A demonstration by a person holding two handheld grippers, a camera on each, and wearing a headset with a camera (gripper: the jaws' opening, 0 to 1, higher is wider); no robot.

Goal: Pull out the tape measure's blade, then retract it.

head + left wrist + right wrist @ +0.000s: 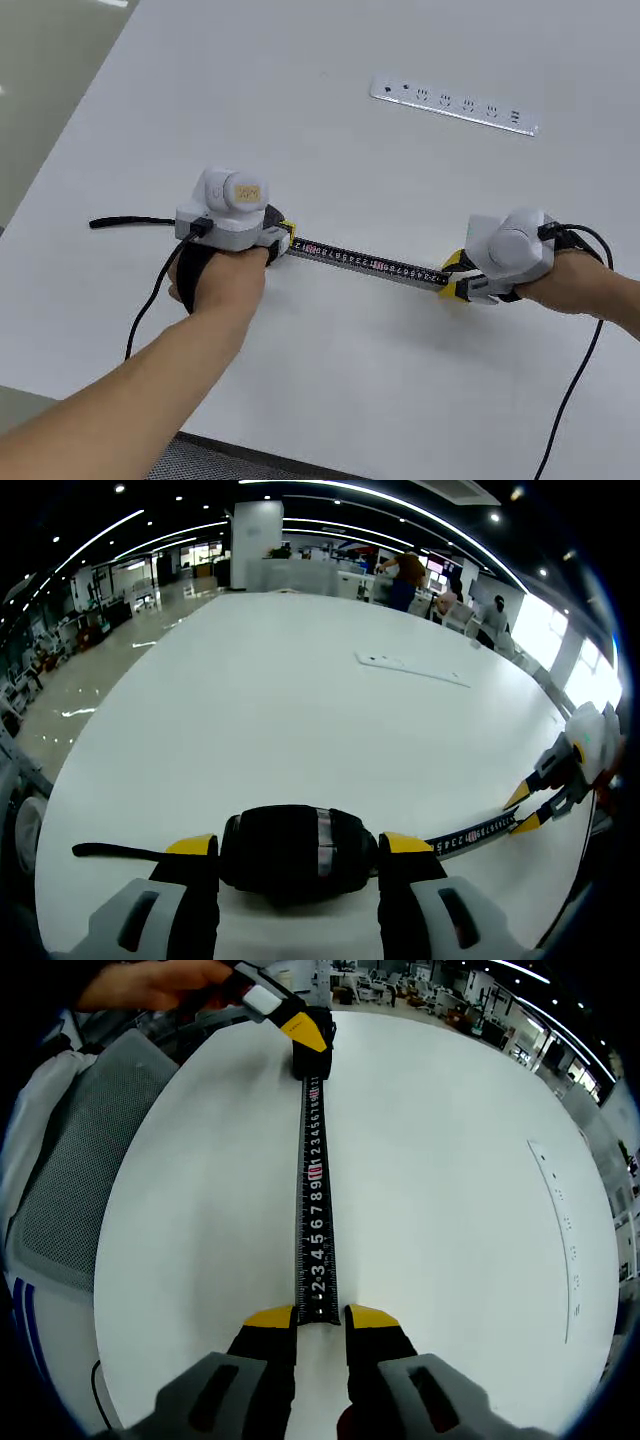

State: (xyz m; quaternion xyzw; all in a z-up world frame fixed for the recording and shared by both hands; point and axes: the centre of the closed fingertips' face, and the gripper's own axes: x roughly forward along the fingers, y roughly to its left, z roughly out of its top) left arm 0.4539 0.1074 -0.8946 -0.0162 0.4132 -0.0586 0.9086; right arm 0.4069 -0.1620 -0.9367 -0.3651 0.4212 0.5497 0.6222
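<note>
left gripper (298, 844) at 6 o'clock, yellow-tipped jaws clamped either side of black tape measure case (290, 865). blade (470, 835) runs from case toward 3 o'clock, far end apparently between jaws of right gripper (522, 810); contact too small to confirm. black strap (115, 851) trails toward 9 o'clock. power strip (410, 667) at 1 o'clock on white table (250, 700).

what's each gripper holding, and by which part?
Left gripper: black tape measure case, clamped across its sides. Right gripper: free end of the black numbered blade, pulled out over the white table.
</note>
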